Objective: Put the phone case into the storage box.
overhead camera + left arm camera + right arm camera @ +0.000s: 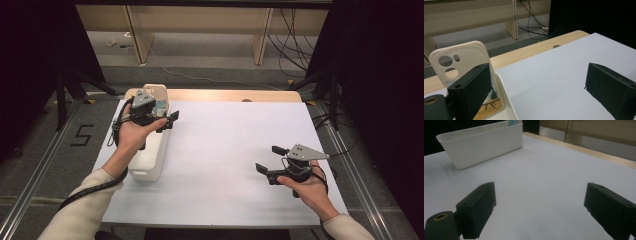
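From my end, nearest thing is the right gripper [269,162], sitting low over the bare white table [225,150], well right of the bin [150,165], jaws wide apart and holding nothing.

Further up, the left gripper [167,120] hovers right over the bin's far end, jaws also spread with nothing between them. In the left gripper view one jaw sits just in front of the cream phone case [461,60], which stands upright in the bin's far end, leaning a bit on the back wall. There's a printed card or another case [490,102] tucked in beside it with a tree picture on it.

What worries me: the case is thin and only leaning, so if I close off-center I'd probably knock it flat or pinch the bin rim instead. The bin looks light too, so it could slide.

Writing-wise, only a "5" [82,135] taped on the floor left of the bin. No brand readable on the case.
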{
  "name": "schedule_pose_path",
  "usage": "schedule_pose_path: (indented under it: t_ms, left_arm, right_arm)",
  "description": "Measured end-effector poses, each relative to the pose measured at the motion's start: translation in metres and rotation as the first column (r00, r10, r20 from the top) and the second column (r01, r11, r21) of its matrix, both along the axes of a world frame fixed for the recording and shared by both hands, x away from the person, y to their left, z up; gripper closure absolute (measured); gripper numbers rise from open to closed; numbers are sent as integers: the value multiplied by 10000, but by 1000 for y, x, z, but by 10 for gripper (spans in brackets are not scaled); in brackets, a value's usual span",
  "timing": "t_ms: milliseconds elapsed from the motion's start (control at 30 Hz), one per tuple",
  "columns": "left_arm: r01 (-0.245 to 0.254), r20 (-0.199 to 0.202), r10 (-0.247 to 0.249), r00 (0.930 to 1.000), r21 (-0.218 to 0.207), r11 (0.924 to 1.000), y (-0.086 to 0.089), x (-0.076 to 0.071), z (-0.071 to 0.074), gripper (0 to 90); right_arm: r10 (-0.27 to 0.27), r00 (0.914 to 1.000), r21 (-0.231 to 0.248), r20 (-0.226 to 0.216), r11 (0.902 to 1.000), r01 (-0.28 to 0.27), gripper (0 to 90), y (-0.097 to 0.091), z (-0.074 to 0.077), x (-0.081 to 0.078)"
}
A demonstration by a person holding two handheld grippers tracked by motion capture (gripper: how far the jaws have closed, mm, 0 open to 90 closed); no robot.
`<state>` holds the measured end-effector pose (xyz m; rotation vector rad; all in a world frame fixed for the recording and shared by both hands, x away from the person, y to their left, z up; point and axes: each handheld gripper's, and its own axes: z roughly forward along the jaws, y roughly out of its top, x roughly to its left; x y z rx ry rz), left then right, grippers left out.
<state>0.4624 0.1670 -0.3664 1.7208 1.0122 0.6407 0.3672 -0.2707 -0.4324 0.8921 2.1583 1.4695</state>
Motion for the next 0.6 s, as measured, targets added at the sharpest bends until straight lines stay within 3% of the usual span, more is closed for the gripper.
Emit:
schedule_pose_path:
  t_ms: [600]
  left_arm:
    - [100,-202,-101,9997,-53,9999,4,-16,-11,62]
  right_arm:
    - [9,10000,-6,-20,10000,-9,113,1,0,0]
